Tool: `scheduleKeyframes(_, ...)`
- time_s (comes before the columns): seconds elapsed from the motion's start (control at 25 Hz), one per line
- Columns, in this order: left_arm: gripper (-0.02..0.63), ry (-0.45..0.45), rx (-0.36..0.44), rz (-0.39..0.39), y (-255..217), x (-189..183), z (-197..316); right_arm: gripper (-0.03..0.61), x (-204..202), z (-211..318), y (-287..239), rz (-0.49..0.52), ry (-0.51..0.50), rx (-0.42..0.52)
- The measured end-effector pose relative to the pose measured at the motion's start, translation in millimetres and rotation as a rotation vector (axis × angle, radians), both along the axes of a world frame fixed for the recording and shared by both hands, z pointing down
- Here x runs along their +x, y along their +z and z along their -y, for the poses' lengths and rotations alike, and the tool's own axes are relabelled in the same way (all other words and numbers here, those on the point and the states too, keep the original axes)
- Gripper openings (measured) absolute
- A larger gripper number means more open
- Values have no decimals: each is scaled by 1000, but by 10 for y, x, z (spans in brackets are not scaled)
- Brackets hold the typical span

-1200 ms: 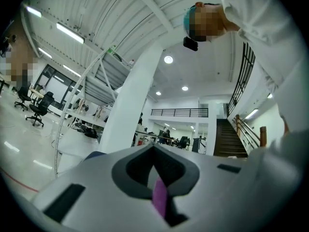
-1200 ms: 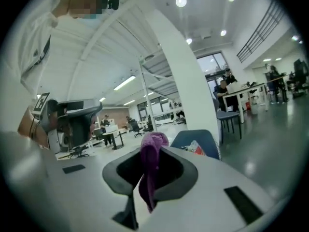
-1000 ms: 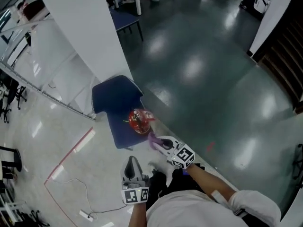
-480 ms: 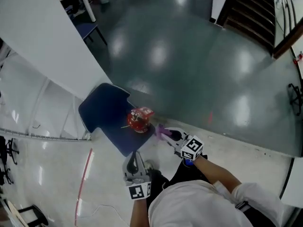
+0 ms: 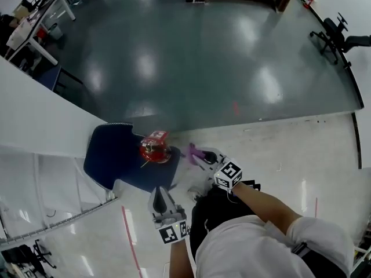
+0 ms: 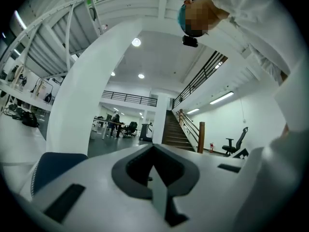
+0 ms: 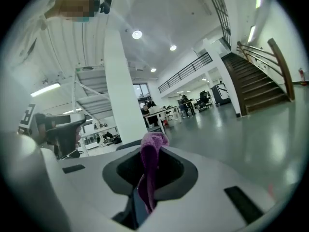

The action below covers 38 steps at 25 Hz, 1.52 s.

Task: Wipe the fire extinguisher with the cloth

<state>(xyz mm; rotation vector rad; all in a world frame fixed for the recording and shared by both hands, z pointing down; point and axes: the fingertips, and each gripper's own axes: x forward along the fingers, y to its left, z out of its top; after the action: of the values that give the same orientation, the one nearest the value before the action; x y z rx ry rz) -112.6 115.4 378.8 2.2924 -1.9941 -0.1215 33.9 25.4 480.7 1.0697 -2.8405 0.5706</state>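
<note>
From the head we look steeply down on the left gripper [image 5: 160,193] and right gripper [image 5: 200,155], close below; their low, outward-facing cameras share the staircase [image 6: 175,129].

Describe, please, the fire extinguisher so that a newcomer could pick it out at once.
Find the white wall at the head view's left; at its foot lies a dark blue seat. At that seat's right edge is the fire extinguisher, the only red thing nearby, just left of the purple cloth in the right hand-held gripper.
</note>
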Motion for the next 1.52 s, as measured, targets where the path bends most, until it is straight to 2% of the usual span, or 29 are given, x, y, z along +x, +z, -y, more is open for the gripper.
scheduleKeyframes(0.2,5,5,-17,-43,362,59,257,57,-53,206,558,-16,53,-18)
scheduleKeyframes(0.36,6,34,-47,-37,826,54,364,57,-173,339,1264,4,111,-118)
scheduleKeyframes(0.56,5,68,-66,-40,1246,84,425,57,-337,439,2171,-43,106,-194)
scheduleKeyframes(0.88,6,121,-83,-71,1774,50,419,57,-670,565,3470,-3,96,-311)
scheduleKeyframes(1.0,5,110,-105,-94,1957,-24,355,57,-782,513,3847,-1,94,-358)
scheduleKeyframes(1.24,5,78,-148,-137,2007,-152,199,57,-916,438,4071,24,132,-437)
scheduleKeyframes(1.52,5,51,-143,-147,1938,-260,174,57,-1054,527,3891,83,103,-420)
